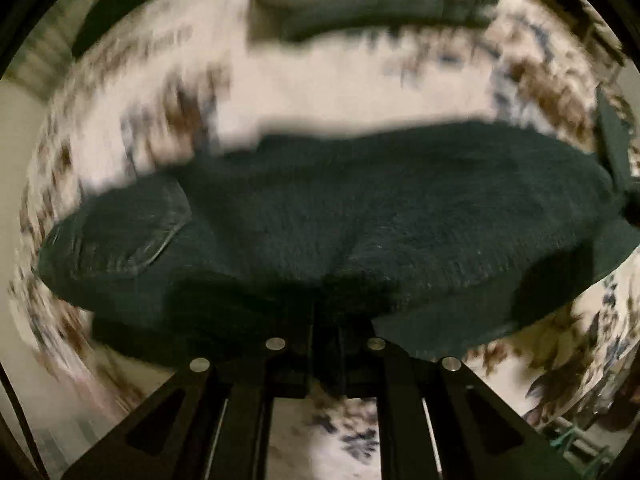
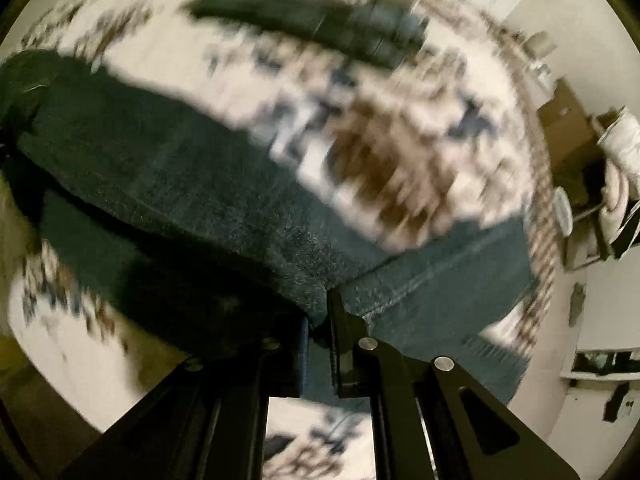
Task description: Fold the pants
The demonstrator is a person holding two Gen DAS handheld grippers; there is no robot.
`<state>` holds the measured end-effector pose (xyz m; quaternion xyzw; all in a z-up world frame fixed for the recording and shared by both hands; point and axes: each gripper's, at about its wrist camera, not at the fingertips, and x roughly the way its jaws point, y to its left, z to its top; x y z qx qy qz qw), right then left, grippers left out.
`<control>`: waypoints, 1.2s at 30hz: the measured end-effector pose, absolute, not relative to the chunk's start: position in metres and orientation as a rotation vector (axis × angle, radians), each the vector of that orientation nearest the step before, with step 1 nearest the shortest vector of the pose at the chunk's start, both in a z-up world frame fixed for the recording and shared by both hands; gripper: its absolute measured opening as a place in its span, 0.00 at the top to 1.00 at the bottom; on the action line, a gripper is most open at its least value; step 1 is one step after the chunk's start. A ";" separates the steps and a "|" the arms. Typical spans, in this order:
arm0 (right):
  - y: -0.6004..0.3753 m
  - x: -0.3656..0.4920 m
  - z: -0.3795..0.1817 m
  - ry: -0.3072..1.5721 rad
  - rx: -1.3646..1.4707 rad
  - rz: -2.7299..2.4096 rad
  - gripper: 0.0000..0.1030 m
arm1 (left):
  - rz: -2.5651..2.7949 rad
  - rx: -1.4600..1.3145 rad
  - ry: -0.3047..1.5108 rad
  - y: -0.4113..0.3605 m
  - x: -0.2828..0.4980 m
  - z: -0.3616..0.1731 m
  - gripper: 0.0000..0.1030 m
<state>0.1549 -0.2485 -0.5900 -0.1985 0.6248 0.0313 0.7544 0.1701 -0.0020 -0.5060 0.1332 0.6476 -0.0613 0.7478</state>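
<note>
Dark blue-green pants (image 1: 320, 216) hang stretched between my two grippers above a flower-patterned bed cover (image 1: 320, 92). A back pocket (image 1: 132, 228) shows at the left. My left gripper (image 1: 325, 328) is shut on the near edge of the pants. In the right wrist view my right gripper (image 2: 318, 320) is shut on a fold of the pants (image 2: 180, 184), and a leg with a hem (image 2: 452, 280) hangs to the right. The right gripper (image 1: 616, 156) shows at the far right of the left wrist view. Both views are blurred by motion.
A stack of folded dark and grey clothes (image 1: 372, 4) lies at the far side of the bed; it also shows in the right wrist view (image 2: 320, 20). A wall with furniture and clutter (image 2: 600, 160) stands to the right of the bed.
</note>
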 end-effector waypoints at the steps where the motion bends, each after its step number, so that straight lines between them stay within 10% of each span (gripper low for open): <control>1: -0.248 0.148 -0.600 1.392 -0.440 0.074 0.91 | -0.129 0.293 1.442 -0.001 0.166 -0.518 0.93; 6: -0.248 0.139 -0.635 1.509 -0.404 0.087 0.78 | -0.104 0.283 1.488 0.005 0.169 -0.546 0.89; 10: -0.262 0.141 -0.619 1.608 -0.153 0.145 0.06 | -0.105 0.178 1.478 0.012 0.172 -0.507 0.55; 13: -0.285 0.135 -0.588 1.607 0.042 0.109 0.05 | -0.097 0.099 1.468 0.017 0.167 -0.478 0.12; 20: -0.403 0.182 -0.550 1.488 0.380 -0.298 0.05 | -0.043 0.170 1.380 -0.024 0.180 -0.462 0.09; 27: -0.487 0.297 -0.617 1.520 0.385 -0.530 0.08 | -0.078 0.204 1.375 -0.084 0.215 -0.488 0.09; 31: -0.501 0.293 -0.618 1.530 0.387 -0.576 0.88 | -0.124 0.228 1.360 -0.110 0.222 -0.489 0.09; 36: -0.521 0.217 -0.509 1.160 0.592 -0.491 0.92 | -0.175 0.177 1.345 -0.127 0.216 -0.474 0.09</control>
